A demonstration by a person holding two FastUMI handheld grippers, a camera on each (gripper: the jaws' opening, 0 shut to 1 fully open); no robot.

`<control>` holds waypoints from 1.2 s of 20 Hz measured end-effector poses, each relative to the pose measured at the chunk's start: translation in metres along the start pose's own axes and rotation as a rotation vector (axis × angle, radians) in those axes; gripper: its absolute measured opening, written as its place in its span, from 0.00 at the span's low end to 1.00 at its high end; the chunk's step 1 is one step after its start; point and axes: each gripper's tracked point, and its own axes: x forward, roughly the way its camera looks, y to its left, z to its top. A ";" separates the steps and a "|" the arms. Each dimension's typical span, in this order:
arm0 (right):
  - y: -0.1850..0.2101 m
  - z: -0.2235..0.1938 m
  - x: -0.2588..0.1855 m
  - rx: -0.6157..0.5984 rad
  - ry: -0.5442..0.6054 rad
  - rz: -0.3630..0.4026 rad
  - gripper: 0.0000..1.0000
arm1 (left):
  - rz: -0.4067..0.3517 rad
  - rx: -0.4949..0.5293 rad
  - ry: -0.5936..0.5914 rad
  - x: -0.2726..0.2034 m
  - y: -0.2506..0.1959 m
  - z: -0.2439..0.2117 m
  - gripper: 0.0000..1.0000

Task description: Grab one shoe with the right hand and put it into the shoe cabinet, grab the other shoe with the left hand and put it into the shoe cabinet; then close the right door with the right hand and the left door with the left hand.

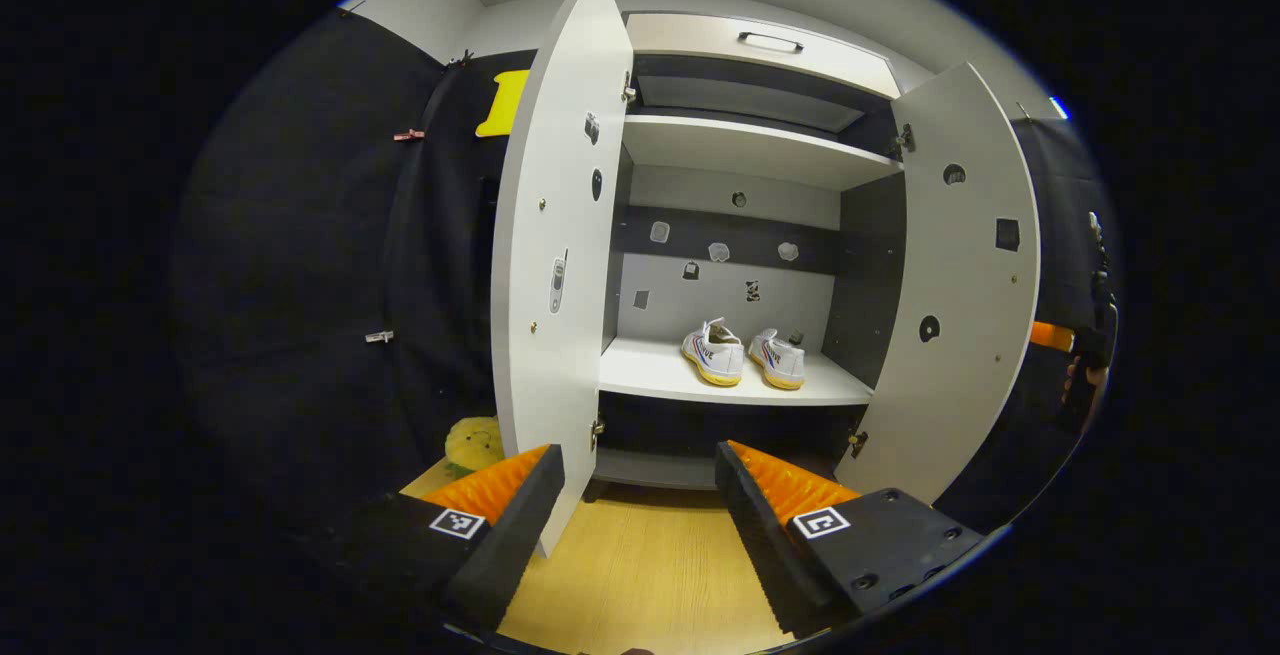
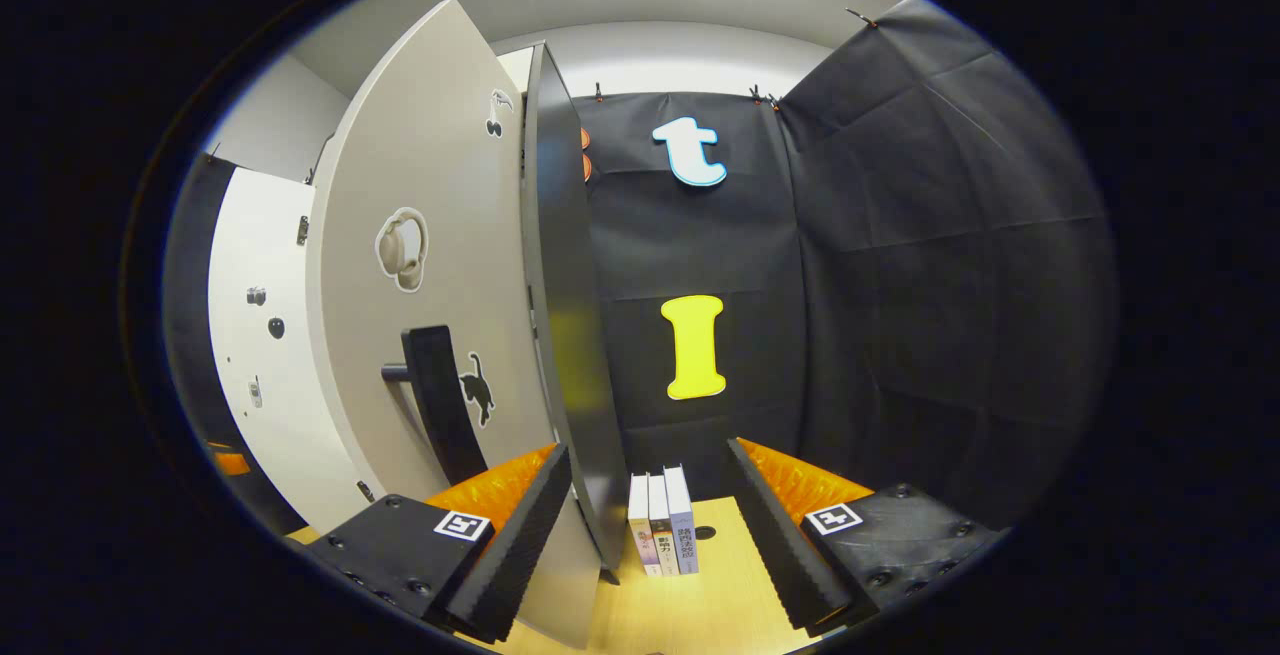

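Note:
Two white shoes with yellow soles, one (image 1: 713, 350) left of the other (image 1: 780, 358), stand side by side on the cabinet's lower shelf (image 1: 650, 375). Both doors are swung wide: the left door (image 1: 555, 265) and the right door (image 1: 965, 285). My left gripper (image 1: 640, 505) is open and empty, low in front of the cabinet and back from the shelf. My right gripper (image 2: 650, 515) is open and empty, outside the right door (image 2: 430, 265), with its left finger just below the door's black handle (image 2: 440, 405). In the left gripper view, the right gripper (image 1: 1085, 345) and a hand show beyond the right door.
Several upright books (image 2: 662, 525) stand on the wooden floor (image 2: 720, 595) beside the cabinet's dark side panel (image 2: 560, 335). A yellow object (image 1: 473, 442) lies low behind the left door. An upper shelf (image 1: 750, 150) and a drawer front with a handle (image 1: 770, 40) sit above. Black cloth walls surround the booth.

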 end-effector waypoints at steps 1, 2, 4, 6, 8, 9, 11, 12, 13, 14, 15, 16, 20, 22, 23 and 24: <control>0.004 0.001 0.003 0.000 0.006 0.001 0.99 | -0.018 -0.002 0.007 -0.002 0.000 -0.002 0.95; 0.008 0.005 0.004 -0.004 0.013 0.002 0.98 | -0.029 -0.004 0.013 -0.003 0.002 -0.003 0.95; 0.006 0.015 0.006 -0.026 0.002 -0.023 0.97 | -0.049 0.000 0.016 -0.004 0.010 -0.003 0.95; 0.008 0.016 0.005 -0.031 0.010 -0.034 0.98 | -0.042 0.021 0.012 -0.004 0.025 -0.001 0.96; 0.012 0.015 0.000 -0.022 0.024 -0.041 0.97 | -0.034 0.037 -0.001 -0.006 0.043 0.005 0.95; 0.019 0.016 -0.003 -0.019 0.022 -0.026 0.98 | -0.037 0.038 -0.004 -0.003 0.050 0.005 0.95; 0.021 0.019 -0.007 -0.049 0.007 -0.056 0.95 | -0.042 0.028 -0.015 -0.001 0.061 0.010 0.95; 0.022 0.020 -0.007 -0.066 -0.004 -0.074 0.95 | -0.043 0.021 -0.018 0.001 0.065 0.011 0.95; 0.025 0.020 -0.009 -0.075 -0.008 -0.088 0.95 | -0.043 0.016 -0.019 0.002 0.069 0.012 0.95; 0.030 0.018 -0.010 -0.072 -0.010 -0.091 0.95 | -0.042 0.015 -0.023 0.004 0.074 0.015 0.95; 0.036 0.014 -0.011 -0.057 -0.003 -0.082 0.95 | -0.041 0.017 -0.026 0.005 0.078 0.016 0.95; 0.045 0.010 -0.011 -0.036 0.007 -0.066 0.95 | -0.040 0.021 -0.026 0.006 0.083 0.016 0.95; 0.081 0.003 -0.011 0.004 0.017 -0.032 0.95 | -0.018 0.011 -0.015 0.007 0.112 0.012 0.96; 0.099 -0.001 -0.008 0.005 0.015 -0.026 0.95 | -0.006 0.001 -0.014 0.005 0.127 0.012 0.96; 0.108 -0.003 -0.006 0.008 0.016 -0.024 0.95 | 0.001 -0.001 -0.013 0.005 0.134 0.011 0.95; 0.117 -0.004 -0.004 0.007 0.010 -0.022 0.95 | 0.009 0.000 -0.013 0.004 0.142 0.011 0.95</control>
